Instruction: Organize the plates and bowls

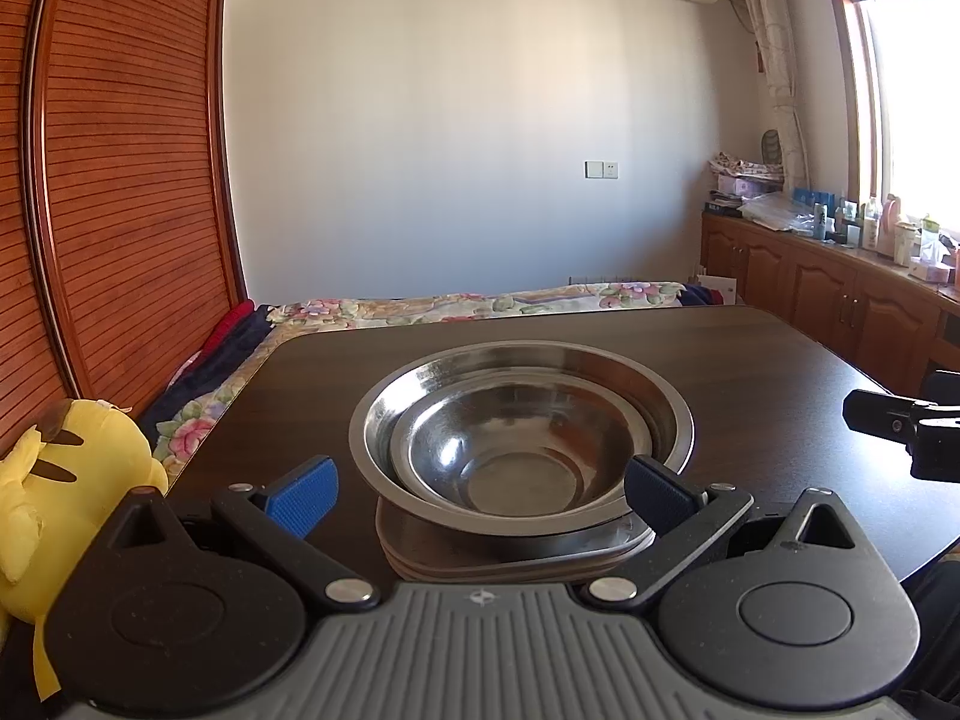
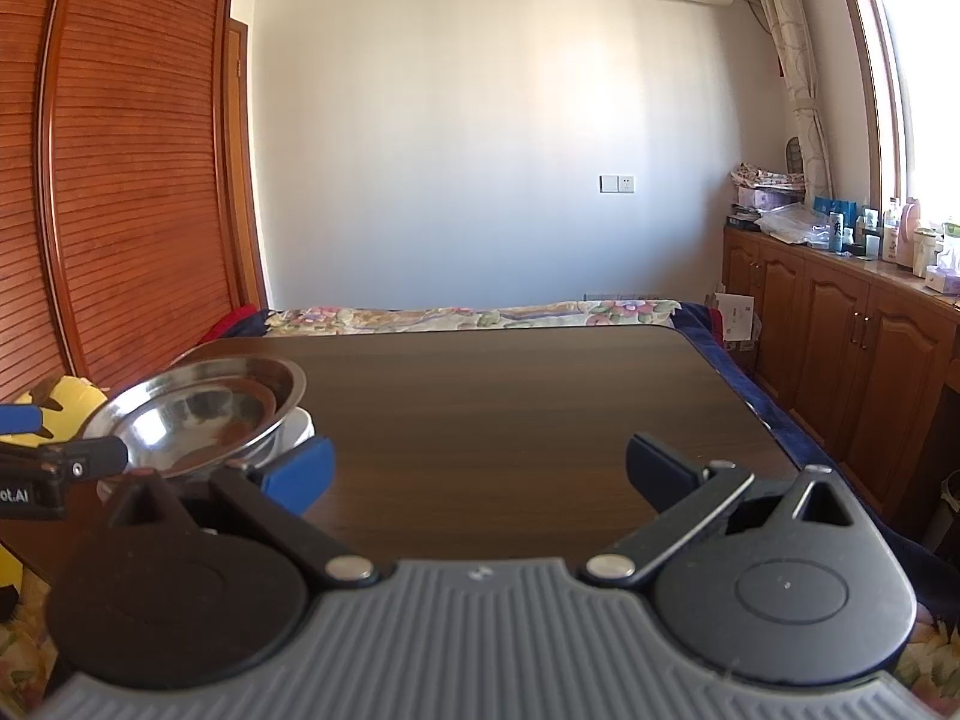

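Two steel bowls are nested on a dark wooden table (image 1: 750, 360): a smaller bowl (image 1: 516, 450) sits inside a wider one (image 1: 600, 366). They rest on a stack of flat plates (image 1: 510, 558). My left gripper (image 1: 480, 495) is open, its blue pads either side of the stack's near edge, touching nothing. In the right wrist view the nested bowls (image 2: 204, 414) stand at the far left over a white dish (image 2: 300, 426). My right gripper (image 2: 480, 471) is open over bare tabletop (image 2: 510, 396), well right of the bowls.
A yellow plush toy (image 1: 66, 480) lies off the table's left edge. A bed with a floral cover (image 1: 480, 300) is behind the table. Wooden cabinets (image 2: 840, 348) with bottles on top line the right wall. The right gripper's black body (image 1: 912, 426) shows at the right.
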A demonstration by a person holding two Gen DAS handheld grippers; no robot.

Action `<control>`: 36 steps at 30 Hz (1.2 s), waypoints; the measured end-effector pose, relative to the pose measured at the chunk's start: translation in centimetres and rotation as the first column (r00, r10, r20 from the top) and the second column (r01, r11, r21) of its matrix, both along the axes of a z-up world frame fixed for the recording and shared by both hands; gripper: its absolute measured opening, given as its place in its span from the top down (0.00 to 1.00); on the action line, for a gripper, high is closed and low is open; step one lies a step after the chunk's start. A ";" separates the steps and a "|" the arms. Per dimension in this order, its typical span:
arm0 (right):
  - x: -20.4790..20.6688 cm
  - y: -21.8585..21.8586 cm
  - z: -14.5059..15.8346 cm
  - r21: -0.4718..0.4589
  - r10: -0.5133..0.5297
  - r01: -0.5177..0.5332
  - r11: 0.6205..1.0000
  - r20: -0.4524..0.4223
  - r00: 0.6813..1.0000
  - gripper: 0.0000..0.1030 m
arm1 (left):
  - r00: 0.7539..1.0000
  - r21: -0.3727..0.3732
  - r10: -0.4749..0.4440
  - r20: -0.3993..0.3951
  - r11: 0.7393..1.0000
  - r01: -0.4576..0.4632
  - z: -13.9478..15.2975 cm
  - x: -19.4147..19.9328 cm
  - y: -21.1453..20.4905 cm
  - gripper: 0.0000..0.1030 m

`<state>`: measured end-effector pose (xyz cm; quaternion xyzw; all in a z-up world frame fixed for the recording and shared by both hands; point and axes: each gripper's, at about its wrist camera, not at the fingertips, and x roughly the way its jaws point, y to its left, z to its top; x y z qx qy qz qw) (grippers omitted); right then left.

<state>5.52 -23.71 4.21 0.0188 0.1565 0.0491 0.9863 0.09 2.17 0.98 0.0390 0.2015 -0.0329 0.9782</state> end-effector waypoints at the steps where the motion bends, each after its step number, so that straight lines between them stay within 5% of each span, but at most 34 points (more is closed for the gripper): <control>1: 0.0 0.0 0.0 0.000 0.000 0.000 1.000 0.000 1.000 0.00 | 1.000 0.000 0.000 0.000 1.000 0.000 0.0 0.0 0.0 0.00; 36: -0.1 -0.4 0.0 -0.001 -0.007 0.007 1.000 0.006 1.000 0.00 | 1.000 -0.001 -0.002 -0.003 1.000 0.002 -0.1 0.0 -0.1 0.00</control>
